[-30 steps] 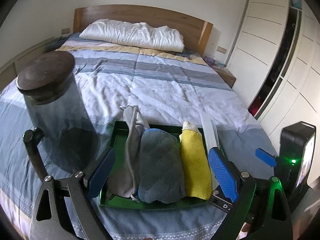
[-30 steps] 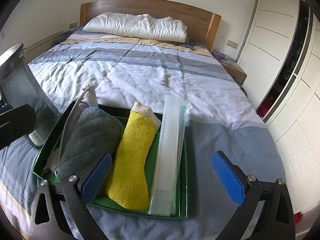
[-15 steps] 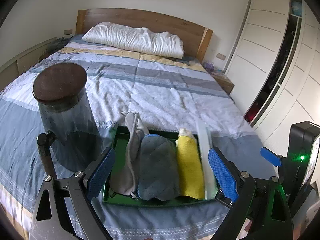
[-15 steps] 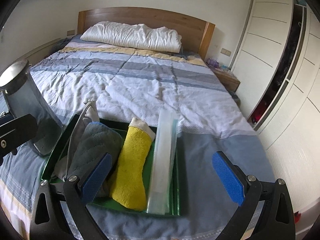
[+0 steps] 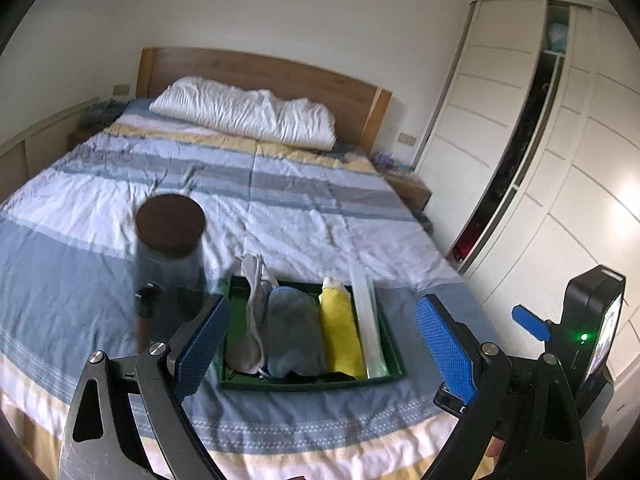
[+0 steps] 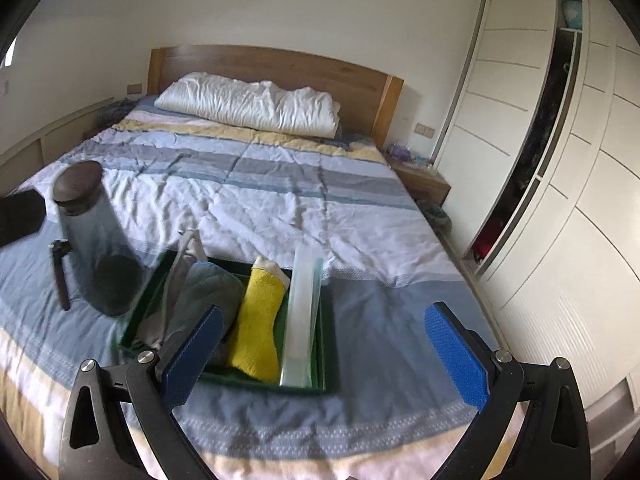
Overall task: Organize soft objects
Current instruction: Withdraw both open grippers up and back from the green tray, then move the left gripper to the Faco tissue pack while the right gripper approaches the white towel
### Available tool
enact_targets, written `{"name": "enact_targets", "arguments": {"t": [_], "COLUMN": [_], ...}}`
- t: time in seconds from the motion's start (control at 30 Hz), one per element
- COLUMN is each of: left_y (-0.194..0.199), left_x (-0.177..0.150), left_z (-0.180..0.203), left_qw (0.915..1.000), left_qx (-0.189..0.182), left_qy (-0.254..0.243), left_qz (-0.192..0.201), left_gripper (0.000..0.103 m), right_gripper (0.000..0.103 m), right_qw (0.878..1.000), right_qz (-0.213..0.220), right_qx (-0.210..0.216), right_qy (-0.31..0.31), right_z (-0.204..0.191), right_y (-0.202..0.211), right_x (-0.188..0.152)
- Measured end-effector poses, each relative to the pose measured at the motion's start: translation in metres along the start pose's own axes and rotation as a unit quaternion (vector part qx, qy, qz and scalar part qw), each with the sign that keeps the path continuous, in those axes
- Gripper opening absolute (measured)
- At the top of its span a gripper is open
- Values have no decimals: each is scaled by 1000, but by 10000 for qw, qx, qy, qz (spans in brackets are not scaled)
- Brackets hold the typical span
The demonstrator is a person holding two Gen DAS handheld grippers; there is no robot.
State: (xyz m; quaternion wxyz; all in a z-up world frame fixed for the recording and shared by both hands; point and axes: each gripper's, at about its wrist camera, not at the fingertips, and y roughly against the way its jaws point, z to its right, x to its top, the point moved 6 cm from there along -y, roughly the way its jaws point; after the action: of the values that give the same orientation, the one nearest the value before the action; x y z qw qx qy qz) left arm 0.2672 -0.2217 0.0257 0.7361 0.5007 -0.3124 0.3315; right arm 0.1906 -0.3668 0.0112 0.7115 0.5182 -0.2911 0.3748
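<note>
Now we pull both grippers, left gripper [image 5: 320, 352] and right gripper [image 6: 324, 352], fingers spread and empty, back from the green tray [image 5: 394, 360], so the sorting looks finished.

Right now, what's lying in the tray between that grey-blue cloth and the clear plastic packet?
A rolled yellow towel lies between the grey-blue cloth and the clear packet in the green tray. Both wrist views show it.
</note>
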Motion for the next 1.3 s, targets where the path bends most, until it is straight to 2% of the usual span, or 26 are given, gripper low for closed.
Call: {"name": "enact_targets", "arguments": {"t": [0.2,0.4,0.57,0.77,0.83,1.0,1.07,1.3], "left_y": [73,146,183,205,206,201,193,169], "left_x": [8,5,-16,-57,-72,-118,-141,-199], "left_z": [-29,-92,-156,-247,-278,-340,-364,-423], "left_qw": [9991,9949,9908,9809,9768,9696,9654,9533], "left_qx": [70,567,1033,1853,2103,2417,2544,2730], "left_qy": [-194,-313,-400,-341,-310,-260,-181,-37], "left_qz": [358,774,777,482,263,-278,-542,-1292], "left_gripper": [91,91,91,91,91,91,91,91], "right_gripper": [103,103,103,103,103,103,103,103], "right_qw": [9993,9968,9945,9923,9911,9888,9875,9850], "right_qz": [302,667,844,808,749,437,184,-654], "right_qx": [139,237,481,885,1062,1395,1536,1591], "right_qy": [-173,-376,-402,-307,-297,-298,-290,-164], "right_z": [-10,-31,-63,-115,-135,-179,-197,-244], "right_y": [77,148,188,210,212,198,184,127], "right_x": [-12,-25,-42,-69,-78,-96,-106,-145]}}
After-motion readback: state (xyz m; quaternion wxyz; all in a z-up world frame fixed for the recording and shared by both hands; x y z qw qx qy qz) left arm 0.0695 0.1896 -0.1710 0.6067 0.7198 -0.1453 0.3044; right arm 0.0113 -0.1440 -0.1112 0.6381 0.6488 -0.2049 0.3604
